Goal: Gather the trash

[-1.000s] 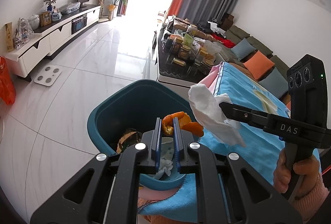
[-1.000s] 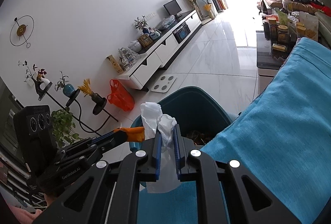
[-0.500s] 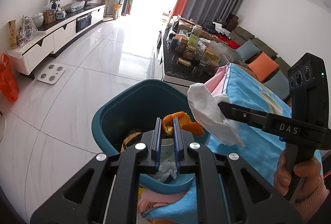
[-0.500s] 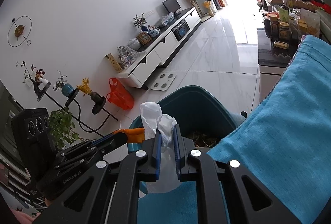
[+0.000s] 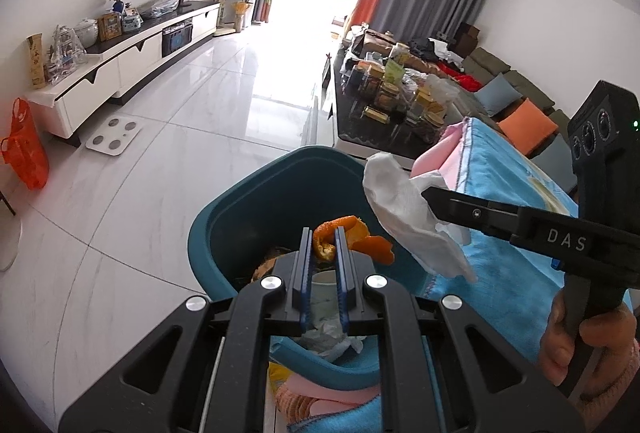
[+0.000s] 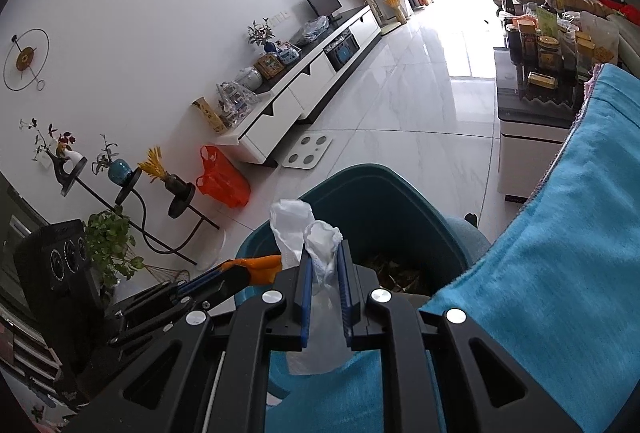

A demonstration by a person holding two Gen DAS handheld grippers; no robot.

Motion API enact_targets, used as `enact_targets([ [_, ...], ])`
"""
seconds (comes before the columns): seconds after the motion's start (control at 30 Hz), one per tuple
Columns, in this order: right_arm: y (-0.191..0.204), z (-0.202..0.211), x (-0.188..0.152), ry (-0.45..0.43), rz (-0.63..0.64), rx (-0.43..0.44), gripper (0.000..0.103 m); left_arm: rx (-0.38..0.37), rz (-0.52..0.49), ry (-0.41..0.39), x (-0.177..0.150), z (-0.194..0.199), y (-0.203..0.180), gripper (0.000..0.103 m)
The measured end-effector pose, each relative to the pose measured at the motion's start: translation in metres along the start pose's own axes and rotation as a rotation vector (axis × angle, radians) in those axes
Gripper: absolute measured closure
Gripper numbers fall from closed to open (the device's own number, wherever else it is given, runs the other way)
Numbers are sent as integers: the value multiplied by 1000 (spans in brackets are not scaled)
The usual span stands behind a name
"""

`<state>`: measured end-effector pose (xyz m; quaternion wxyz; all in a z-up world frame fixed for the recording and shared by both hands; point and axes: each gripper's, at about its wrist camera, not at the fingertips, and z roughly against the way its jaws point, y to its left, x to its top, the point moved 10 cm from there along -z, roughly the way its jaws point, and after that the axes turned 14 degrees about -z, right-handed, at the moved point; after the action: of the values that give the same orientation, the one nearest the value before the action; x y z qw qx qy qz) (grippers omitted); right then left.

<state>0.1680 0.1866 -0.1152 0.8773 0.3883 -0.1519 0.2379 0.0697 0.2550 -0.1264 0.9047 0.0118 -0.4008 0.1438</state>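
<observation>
Left gripper [image 5: 323,253] clamps orange peel [image 5: 352,235] directly above the teal bin [image 5: 224,229]. Right gripper [image 6: 325,265] pinches a crumpled tissue [image 6: 308,233] over the bin's table-side rim.

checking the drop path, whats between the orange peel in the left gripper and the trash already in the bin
Nothing but air: in the left wrist view the orange peel hangs over the open bin, trash below it.

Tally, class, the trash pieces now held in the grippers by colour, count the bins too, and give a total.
Orange peel, in left gripper: 1
White tissue, in right gripper: 1
Teal bin: 1
Total: 3
</observation>
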Motion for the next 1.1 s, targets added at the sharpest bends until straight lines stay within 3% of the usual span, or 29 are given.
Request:
enact_targets([
  [0.17, 1, -9, 3, 11, -3, -18, 91, 13, 6, 19, -4, -13, 4, 92],
  [0.3, -2, -14, 5, 19, -12, -54, 84, 21, 7, 37, -7, -22, 0, 88],
  [0.4, -5, -15, 6, 16, -25, -61, 79, 13, 11, 57, -11, -32, -1, 78],
  [0.47, -5, -12, 5, 12, -25, -60, 79, 10, 18, 64, -14, -36, 2, 65],
  [0.57, -7, -6, 5, 1, -23, -60, 76, 3, 23, 55, -15, -33, 3, 58],
  [0.77, -6, 28, 1, -70, 20, -51, 54, 10, -20, -37, -5, 0, -2, 33],
  [0.87, -7, 57, -5, -130, 46, -43, 43, 1, -60, -99, 0, 22, -11, 14],
  [0.97, -12, 92, -7, -222, 87, -70, 33, -7, -101, -163, 3, 48, -25, 6],
  [1.03, -18, 117, -10, -291, 103, -86, 22, -15, -124, -201, 2, 63, -37, 6],
  [1.1, -24, 143, -16, -357, 111, -99, 18, -10, -143, -238, 3, 75, -50, 6],
])
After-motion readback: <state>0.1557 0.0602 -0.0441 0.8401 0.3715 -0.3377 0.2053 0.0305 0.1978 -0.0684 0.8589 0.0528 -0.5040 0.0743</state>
